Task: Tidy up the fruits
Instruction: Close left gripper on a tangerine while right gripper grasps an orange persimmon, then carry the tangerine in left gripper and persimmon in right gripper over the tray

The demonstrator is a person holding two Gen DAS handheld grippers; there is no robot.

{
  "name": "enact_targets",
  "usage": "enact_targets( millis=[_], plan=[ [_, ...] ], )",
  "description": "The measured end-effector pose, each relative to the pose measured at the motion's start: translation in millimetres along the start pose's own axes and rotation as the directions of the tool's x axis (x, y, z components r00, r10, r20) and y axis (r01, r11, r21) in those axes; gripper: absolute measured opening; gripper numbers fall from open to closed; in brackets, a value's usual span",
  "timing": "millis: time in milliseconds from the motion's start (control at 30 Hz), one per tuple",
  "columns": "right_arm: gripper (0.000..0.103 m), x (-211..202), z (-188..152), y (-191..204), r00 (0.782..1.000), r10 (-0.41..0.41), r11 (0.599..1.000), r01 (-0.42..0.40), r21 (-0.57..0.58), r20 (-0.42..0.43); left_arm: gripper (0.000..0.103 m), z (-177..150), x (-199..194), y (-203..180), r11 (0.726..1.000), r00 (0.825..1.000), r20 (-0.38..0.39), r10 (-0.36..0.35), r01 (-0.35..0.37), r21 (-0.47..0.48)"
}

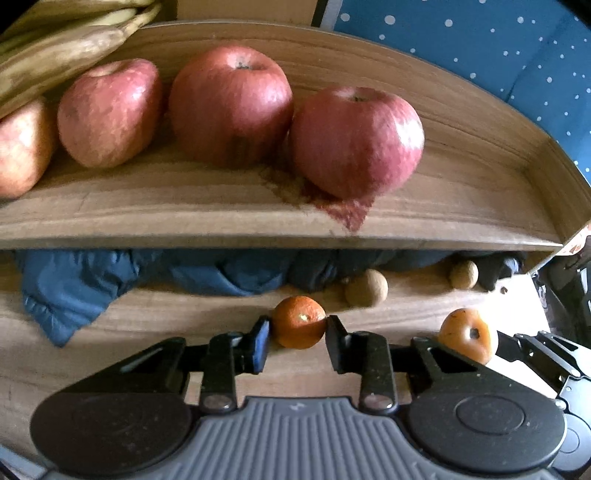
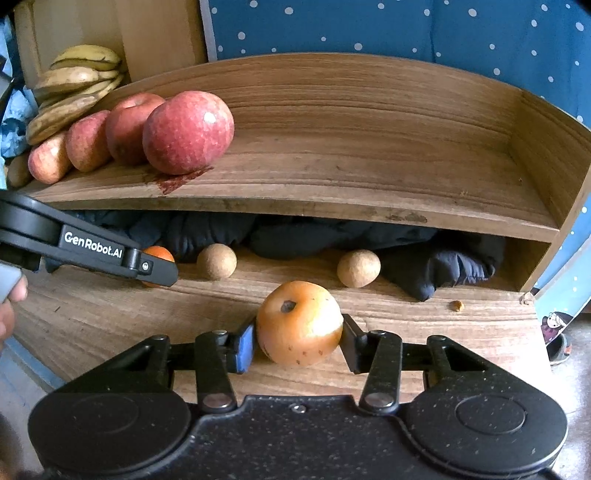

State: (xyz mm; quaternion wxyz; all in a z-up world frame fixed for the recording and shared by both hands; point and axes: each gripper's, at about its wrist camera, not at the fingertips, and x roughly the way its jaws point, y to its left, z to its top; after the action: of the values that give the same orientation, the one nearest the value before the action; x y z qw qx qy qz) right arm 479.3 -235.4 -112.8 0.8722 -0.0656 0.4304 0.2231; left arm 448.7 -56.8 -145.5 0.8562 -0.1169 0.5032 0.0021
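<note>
My left gripper (image 1: pixel 297 328) is shut on a small orange (image 1: pixel 299 322) just above the wooden table (image 1: pixel 147 332). My right gripper (image 2: pixel 299 332) is shut on a tan-orange round fruit (image 2: pixel 299 322), which also shows in the left wrist view (image 1: pixel 468 334). Several red apples (image 1: pixel 229 107) and a bunch of bananas (image 1: pixel 62 48) lie on the upper wooden shelf (image 1: pixel 461 177). Two small brown round fruits (image 2: pixel 216 260) (image 2: pixel 358 268) lie on the table under the shelf. The left gripper's finger (image 2: pixel 122 254) hides most of the orange (image 2: pixel 159 254) in the right wrist view.
Dark blue cloth (image 1: pixel 74 288) is bunched under the shelf, and it shows in the right wrist view (image 2: pixel 424 254). The shelf has a raised back wall and a right side wall (image 2: pixel 546 162). A blue dotted fabric (image 2: pixel 369 26) hangs behind. The table's right edge (image 2: pixel 535 332) drops to the floor.
</note>
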Motion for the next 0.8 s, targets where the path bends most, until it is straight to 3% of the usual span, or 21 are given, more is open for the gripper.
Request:
enact_targets(
  millis=[267,800],
  plan=[
    [0.048,-28.1,-15.7,6.7,0.998,0.065,0.998,-0.065,-0.017,-0.007,0.035,-16.9,-33.1,1.7,0.999,0.999,0.029,0.013,-0.012,-0.032],
    [0.048,-83.1,-20.1,55.2,0.98,0.191,0.978,-0.184,-0.099,0.065,0.035,-43.8,-120.1,33.4,0.991,0.99,0.126,0.059,-0.043,-0.125]
  ],
)
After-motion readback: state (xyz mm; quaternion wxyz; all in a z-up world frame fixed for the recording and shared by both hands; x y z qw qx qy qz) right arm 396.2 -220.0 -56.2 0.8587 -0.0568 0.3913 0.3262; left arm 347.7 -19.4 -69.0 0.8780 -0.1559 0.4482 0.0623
